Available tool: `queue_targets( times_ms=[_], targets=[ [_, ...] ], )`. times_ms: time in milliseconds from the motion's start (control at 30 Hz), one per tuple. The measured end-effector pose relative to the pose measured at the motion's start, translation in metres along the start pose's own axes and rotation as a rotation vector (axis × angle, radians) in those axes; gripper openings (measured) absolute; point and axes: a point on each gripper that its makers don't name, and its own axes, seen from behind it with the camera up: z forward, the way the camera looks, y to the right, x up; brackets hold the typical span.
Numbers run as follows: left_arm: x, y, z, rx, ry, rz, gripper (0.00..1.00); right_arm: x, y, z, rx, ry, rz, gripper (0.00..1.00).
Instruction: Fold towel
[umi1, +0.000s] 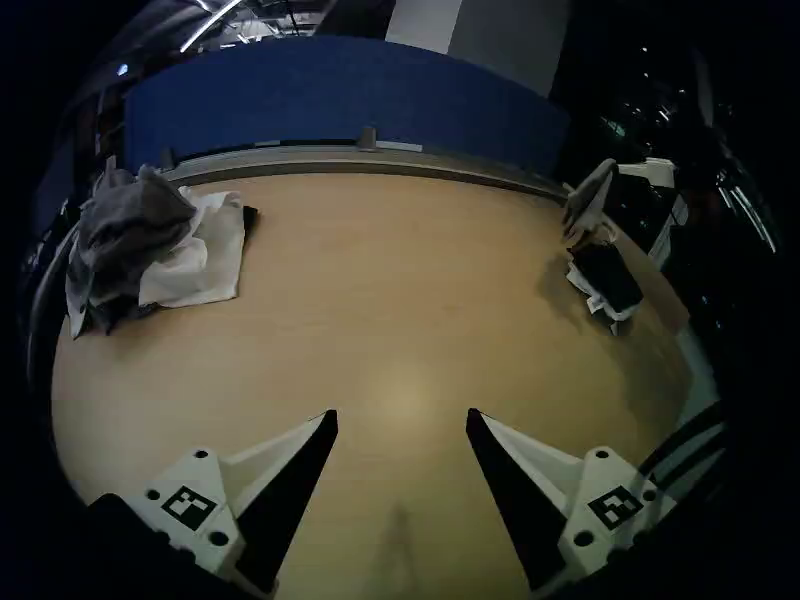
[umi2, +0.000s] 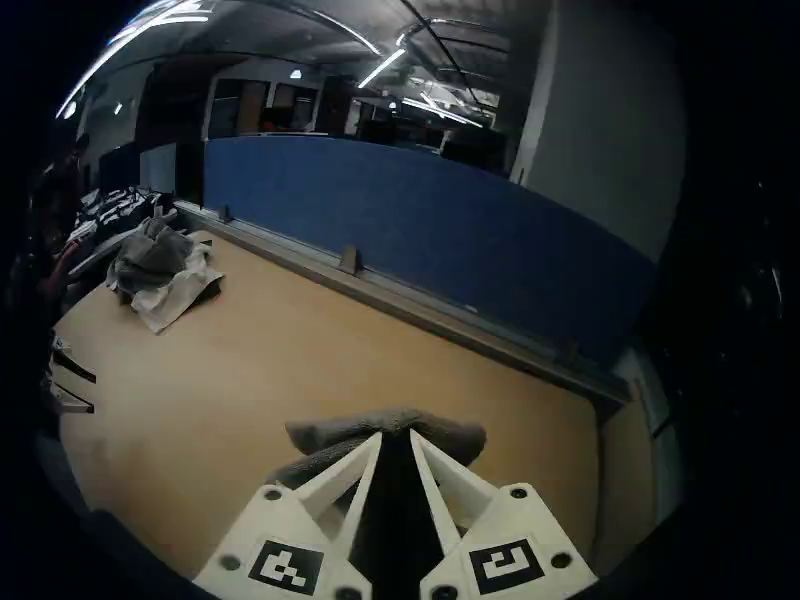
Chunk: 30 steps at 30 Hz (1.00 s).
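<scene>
Right tool (umi2: 396, 435) clamps a grey towel (umi2: 455, 435); left tool (umi1: 400, 412) stands apart, empty, above the worktop (umi1: 400, 300). Folding appears not yet begun.

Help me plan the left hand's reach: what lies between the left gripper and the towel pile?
In the left gripper view, bare wooden table runs from the left gripper to the towel pile at its far left corner.
</scene>
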Motion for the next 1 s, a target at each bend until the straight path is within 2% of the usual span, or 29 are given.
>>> queue_targets(
  times_ms=[267, 467, 1000],
  targets=[
    [0.001, 0.005, 0.000, -0.002, 0.002, 0.003, 0.96, -0.015, 0.008, -0.003, -0.015, -0.019, 0.013, 0.04],
    [0.001, 0.007, 0.000, -0.001, 0.002, 0.006, 0.95, -0.036, 0.019, -0.013, -0.033, -0.037, 0.029, 0.04],
    [-0.002, 0.017, 0.000, -0.006, -0.003, 0.019, 0.96, -0.132, 0.043, -0.046, -0.086, -0.126, 0.140, 0.04]
  ],
)
